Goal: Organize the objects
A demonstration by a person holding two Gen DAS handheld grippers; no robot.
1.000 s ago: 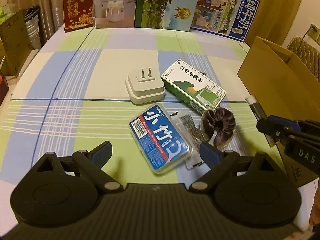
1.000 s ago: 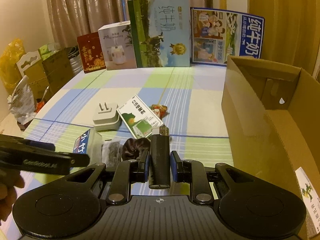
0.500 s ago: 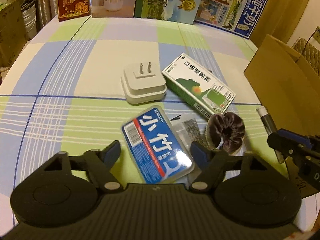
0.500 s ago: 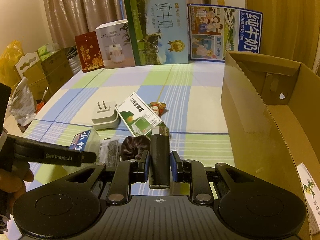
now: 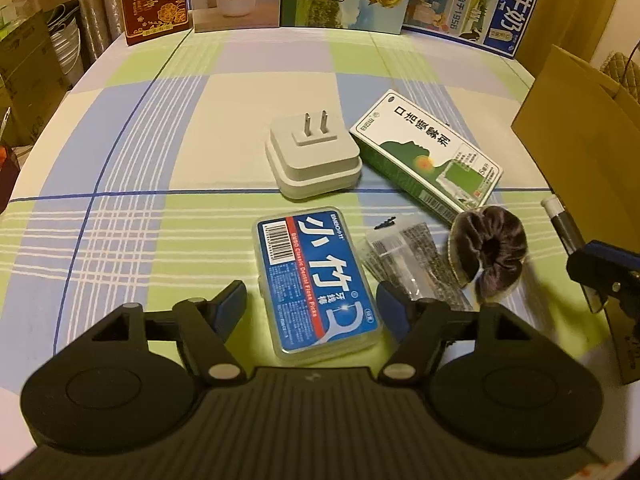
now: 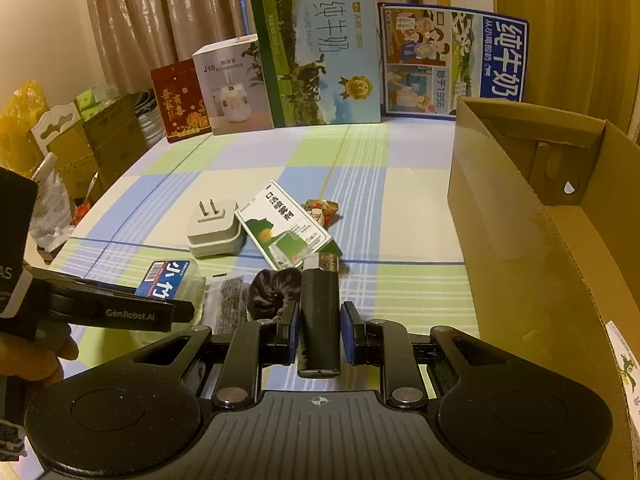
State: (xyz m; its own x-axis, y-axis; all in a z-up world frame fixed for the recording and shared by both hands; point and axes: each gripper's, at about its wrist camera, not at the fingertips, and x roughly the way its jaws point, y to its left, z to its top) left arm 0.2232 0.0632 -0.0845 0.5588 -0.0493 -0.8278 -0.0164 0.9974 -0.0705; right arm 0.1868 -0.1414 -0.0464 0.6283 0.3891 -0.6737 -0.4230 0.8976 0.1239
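A clear floss-pick box with a blue label (image 5: 316, 276) lies flat on the checked tablecloth. My left gripper (image 5: 310, 300) straddles its near half, one finger on each side. Its jaws are opening, and a gap shows at the left pad, so nothing is clamped. My right gripper (image 6: 320, 328) hovers to the right, shut on an upright black lighter (image 6: 320, 304). In the left wrist view that lighter (image 5: 560, 220) pokes out near the open cardboard box (image 5: 580, 120). Beyond the floss box lie a white plug adapter (image 5: 312, 156), a green-and-white carton (image 5: 424, 156), a brown scrunchie (image 5: 492, 248) and a clear packet (image 5: 404, 256).
A small candy wrapper (image 6: 320, 210) lies behind the green carton. Tall printed boxes (image 6: 320, 60) stand in a row along the table's far edge. The cardboard box (image 6: 520, 220) fills the right side. Stacked cartons and bags (image 6: 80, 140) sit off the table's left.
My left gripper has come down and forward over the floss box, and its jaws have narrowed from wide open to just outside the box. The right gripper and lighter have stayed put.
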